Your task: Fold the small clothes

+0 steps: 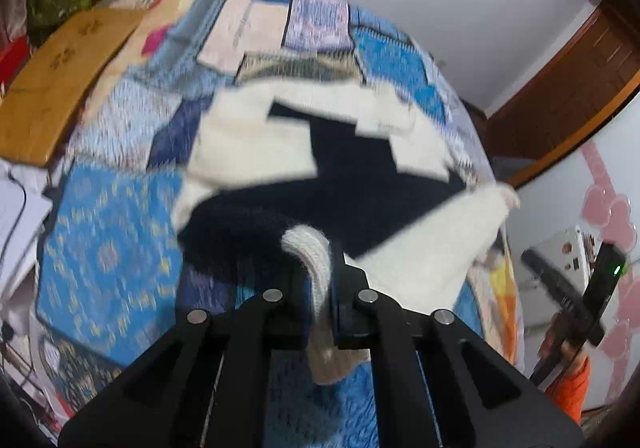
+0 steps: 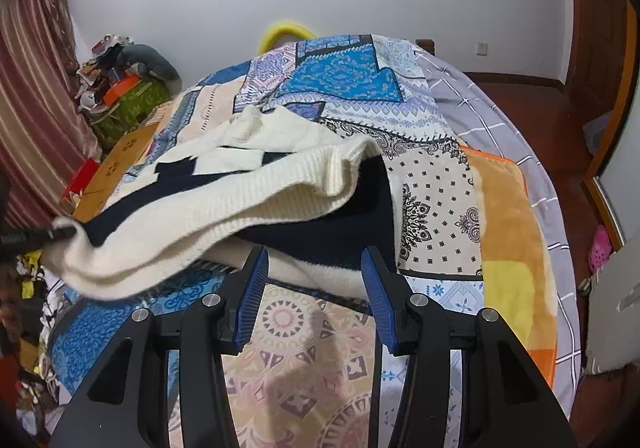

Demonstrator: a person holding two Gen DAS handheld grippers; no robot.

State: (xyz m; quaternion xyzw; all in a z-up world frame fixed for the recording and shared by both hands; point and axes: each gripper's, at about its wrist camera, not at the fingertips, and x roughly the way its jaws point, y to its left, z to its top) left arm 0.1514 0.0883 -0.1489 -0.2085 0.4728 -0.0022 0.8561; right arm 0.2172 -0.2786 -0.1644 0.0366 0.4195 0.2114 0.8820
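A small cream and navy knitted sweater (image 1: 340, 168) lies on a patchwork quilt (image 1: 112, 248). My left gripper (image 1: 324, 288) is shut on the sweater's cream ribbed edge and lifts it over the rest of the garment. In the right wrist view the sweater (image 2: 248, 184) is partly folded over itself, its lifted edge pinched at the far left by the left gripper's tip (image 2: 36, 236). My right gripper (image 2: 316, 276) is open and empty, just in front of the sweater's near edge, its blue pads (image 2: 252, 296) apart. The right gripper also shows in the left wrist view (image 1: 576, 296).
The quilt (image 2: 432, 208) covers a bed, with an orange and yellow blanket (image 2: 508, 248) and grey checked sheet (image 2: 480, 116) to the right. A wooden board (image 1: 56, 88) and cluttered boxes (image 2: 128, 96) stand on the left. A yellow tube (image 2: 280, 32) is at the bed's far end.
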